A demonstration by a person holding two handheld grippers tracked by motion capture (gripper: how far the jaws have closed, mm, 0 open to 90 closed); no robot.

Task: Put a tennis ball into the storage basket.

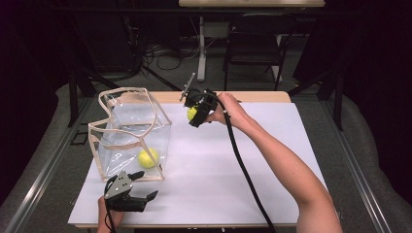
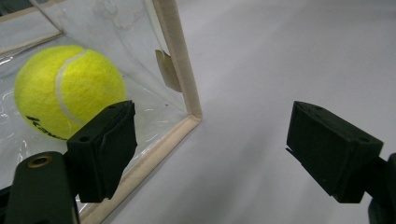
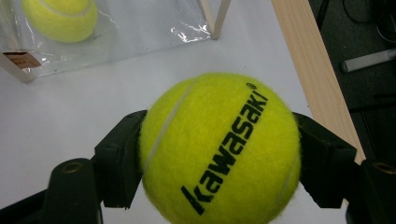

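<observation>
My right tongs (image 3: 219, 154) are clamped on a tennis ball (image 3: 219, 149), held up over the far middle of the counter (image 1: 272, 160); their own view shows black "kawasaki" lettering on it, which the high view cannot resolve. My left tongs (image 2: 210, 149) stand wide with nothing between them, near the front left edge, just beside the clear box (image 1: 128, 133). A second ball (image 2: 70, 91) lies inside the box at its near right corner. The counter's right half is bare white sheet
</observation>
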